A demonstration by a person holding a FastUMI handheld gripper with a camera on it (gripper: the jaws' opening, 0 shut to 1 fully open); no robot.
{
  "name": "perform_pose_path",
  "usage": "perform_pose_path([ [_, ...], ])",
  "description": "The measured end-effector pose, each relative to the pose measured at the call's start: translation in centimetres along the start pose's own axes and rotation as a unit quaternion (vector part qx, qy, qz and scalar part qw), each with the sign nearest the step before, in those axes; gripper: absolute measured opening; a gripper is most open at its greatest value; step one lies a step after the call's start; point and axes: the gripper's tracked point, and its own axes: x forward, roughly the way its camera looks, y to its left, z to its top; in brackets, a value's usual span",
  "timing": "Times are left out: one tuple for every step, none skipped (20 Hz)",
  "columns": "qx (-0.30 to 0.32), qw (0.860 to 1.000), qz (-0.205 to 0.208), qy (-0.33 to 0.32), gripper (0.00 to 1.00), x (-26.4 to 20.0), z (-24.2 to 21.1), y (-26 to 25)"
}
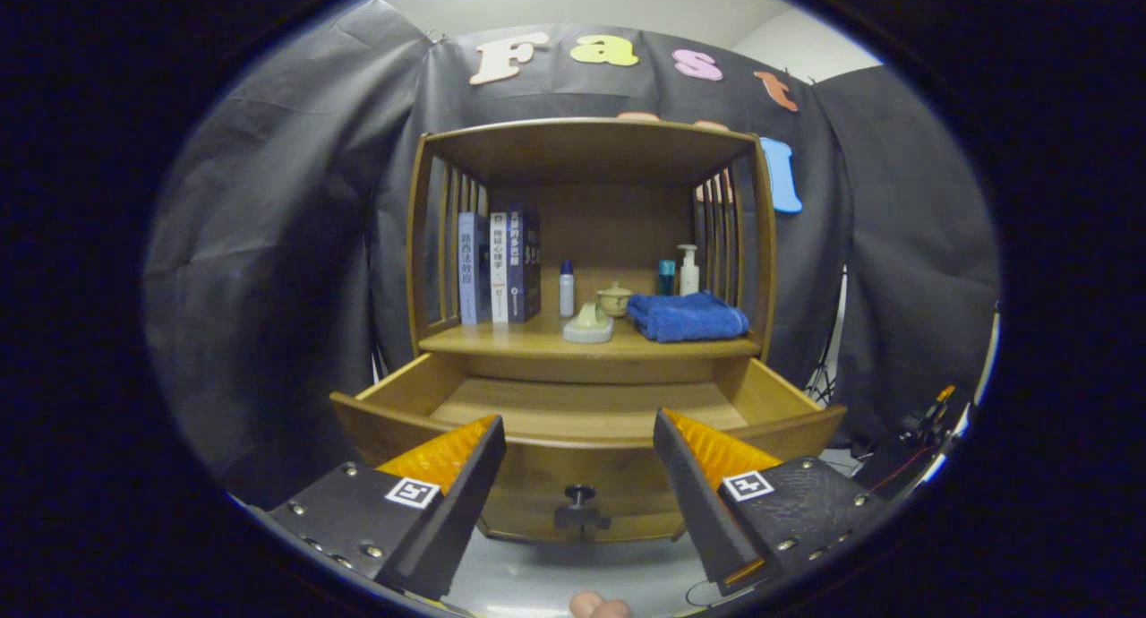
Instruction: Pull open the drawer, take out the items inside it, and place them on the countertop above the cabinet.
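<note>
Hovering just in front of the pulled-out drawer (586, 421), the gripper (579, 443) has its fingers spread wide with nothing between them, the round knob (580, 494) showing in the gap low on the drawer front. What can be seen of the drawer floor looks bare (its near strip is hidden behind the front panel), while on the countertop (537, 339) above sit a folded blue towel (686, 317), a pale green lid-like piece (588, 324), a small lidded pot (614, 299), bottles and books. By my judgement the towel is soft and light, best pinched at a thick fold, whereas the pot looks smooth, breakable and best taken around its body.
</note>
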Motion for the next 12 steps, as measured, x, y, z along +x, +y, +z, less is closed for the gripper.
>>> perform_pose_path([
  [0.006, 1.0, 0.0, 0.012, 0.99, 0.2, -1.3, -0.1],
  [0.013, 1.0, 0.001, 0.023, 0.99, 0.4, -2.5, -0.2],
  [0.018, 0.999, 0.001, 0.029, 0.99, 0.6, -3.5, -0.5],
  [0.023, 0.999, -0.002, 0.032, 0.99, 1.0, -4.3, -0.8],
  [0.027, 0.999, -0.004, 0.033, 0.99, 1.3, -4.8, -1.0],
  [0.03, 0.999, -0.006, 0.034, 0.99, 1.6, -5.6, -1.2],
  [0.027, 0.999, -0.008, 0.035, 0.99, 2.0, -6.2, -1.4],
  [0.022, 0.999, -0.01, 0.036, 0.99, 2.3, -6.9, -1.4],
  [0.018, 0.999, -0.007, 0.038, 0.99, 2.6, -7.4, -1.2],
  [0.013, 0.999, 0.001, 0.036, 0.99, 2.9, -7.8, -0.6],
  [0.005, 0.999, 0.003, 0.033, 0.99, 3.3, -8.1, -0.2],
  [-0.001, 1.0, -0.001, 0.031, 0.99, 3.7, -8.6, -0.3],
])
